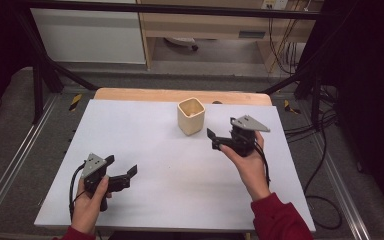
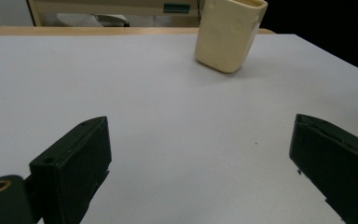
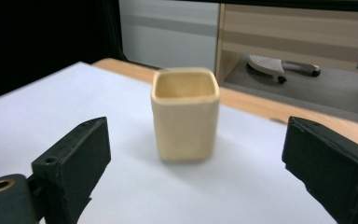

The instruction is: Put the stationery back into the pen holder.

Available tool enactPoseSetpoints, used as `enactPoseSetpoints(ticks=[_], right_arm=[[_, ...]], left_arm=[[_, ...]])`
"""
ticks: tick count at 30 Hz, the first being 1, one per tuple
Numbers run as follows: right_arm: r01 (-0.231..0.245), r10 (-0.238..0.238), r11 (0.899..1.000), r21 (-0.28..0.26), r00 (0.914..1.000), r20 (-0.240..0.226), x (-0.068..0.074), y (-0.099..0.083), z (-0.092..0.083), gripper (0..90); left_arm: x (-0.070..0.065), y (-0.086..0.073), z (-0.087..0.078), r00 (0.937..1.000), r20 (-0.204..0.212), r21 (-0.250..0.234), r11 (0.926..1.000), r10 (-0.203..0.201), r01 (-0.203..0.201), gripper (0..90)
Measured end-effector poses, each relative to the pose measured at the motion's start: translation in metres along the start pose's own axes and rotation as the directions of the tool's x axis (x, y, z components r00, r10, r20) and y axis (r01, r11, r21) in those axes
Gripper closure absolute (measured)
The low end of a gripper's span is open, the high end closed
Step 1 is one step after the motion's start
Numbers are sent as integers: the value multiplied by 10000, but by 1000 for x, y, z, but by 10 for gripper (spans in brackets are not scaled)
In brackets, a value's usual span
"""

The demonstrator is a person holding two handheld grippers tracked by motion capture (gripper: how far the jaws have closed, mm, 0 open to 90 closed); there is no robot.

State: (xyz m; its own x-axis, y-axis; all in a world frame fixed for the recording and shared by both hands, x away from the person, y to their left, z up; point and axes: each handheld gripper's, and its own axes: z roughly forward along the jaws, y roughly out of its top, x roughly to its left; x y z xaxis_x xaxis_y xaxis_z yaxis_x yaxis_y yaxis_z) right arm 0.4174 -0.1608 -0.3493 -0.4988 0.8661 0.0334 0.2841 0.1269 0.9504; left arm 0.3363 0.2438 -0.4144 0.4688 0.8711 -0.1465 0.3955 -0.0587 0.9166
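While upright, cup [image 3: 185,114] faces wide-jawed right gripper [image 3: 193,163]

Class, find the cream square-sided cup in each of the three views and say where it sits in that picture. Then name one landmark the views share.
High view: the cream square-sided cup stands upright, above centre, near the far edge of the white table.
Left gripper view: top, right of centre, rim cut off.
Right gripper view: centre, upright, beyond the open claw.
Shared landmark: the wooden strip along the table's far edge.

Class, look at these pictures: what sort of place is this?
Probably a lab or workshop set up for recording: a white table inside a black metal frame, loose cables on the floor, a hand-held gripper near a cream cup.
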Motion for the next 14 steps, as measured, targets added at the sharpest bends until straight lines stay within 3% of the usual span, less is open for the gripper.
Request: enactPoseSetpoints(ticks=[6, 10, 14], right_arm=[[121, -127, 9994, 322, 9997, 210, -10, -48, -40, 50], [-409, 382, 9969, 674, 9984, 419, -21, -76, -62, 52], [-552, 448, 9918, 1153, 9949, 909, -33, -95, -72, 76]], left_arm=[[5, -3, -13, 9999, -17, -60, 9999, -118, 118, 54], [7, -6, -24, 9999, -3, -130, 9998, -142, 141, 55], [8, -7, -28, 9997, 43, -269, 9994, -238, 239, 54]])
